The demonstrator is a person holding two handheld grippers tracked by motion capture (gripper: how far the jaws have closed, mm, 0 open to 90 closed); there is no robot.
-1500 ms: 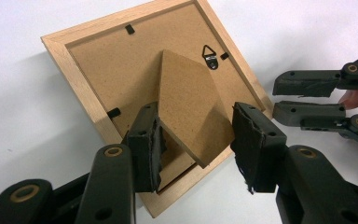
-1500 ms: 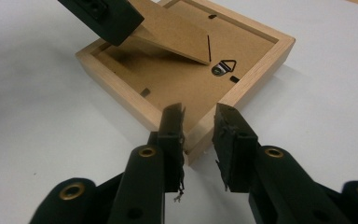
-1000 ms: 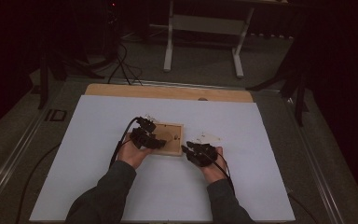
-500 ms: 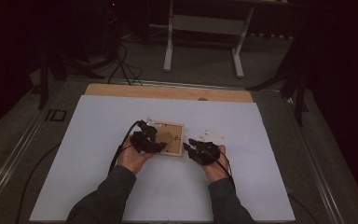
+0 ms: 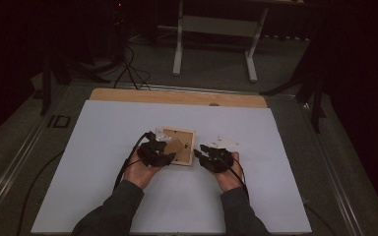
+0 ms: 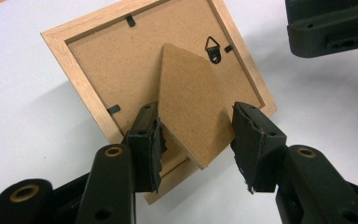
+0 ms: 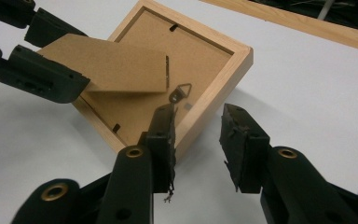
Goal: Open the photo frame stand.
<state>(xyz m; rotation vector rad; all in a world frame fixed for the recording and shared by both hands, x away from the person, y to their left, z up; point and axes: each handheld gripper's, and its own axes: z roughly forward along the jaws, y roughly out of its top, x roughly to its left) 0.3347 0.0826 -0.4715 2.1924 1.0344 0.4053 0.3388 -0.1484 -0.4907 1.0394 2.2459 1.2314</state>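
Both hands are sitting almost where they were a moment ago; the right gripper (image 5: 207, 153) is now a little closer to the picture frame (image 5: 177, 146), and the frame is lying in the same spot.

That one frame is lying face down near the middle of the white table top (image 5: 103, 147), with lots of bare white room on every side. A wooden strip (image 5: 177, 97) is running along the far edge of the table. Some small white bits (image 5: 226, 142) are lying just past the right gripper.

On the back of the frame (image 6: 121, 60) one brown cardboard stand flap (image 6: 191, 107) is sticking up. One small metal hanger loop (image 6: 213, 46) is sitting by the flap's tip. Three little black clips are showing along the inside edge, one of them here (image 6: 130, 20).

The left gripper (image 6: 196, 135) is open about halfway, with one jaw on each side of the flap's free end. I cannot tell if the pads are touching it.

The right gripper (image 7: 198, 135) is also open about halfway and holding nothing. Its left jaw is hanging over the frame's wooden rim (image 7: 214, 88), and its right jaw is over bare table. The left gripper's jaws are showing at the top left of the right gripper view, beside the flap (image 7: 112, 65).
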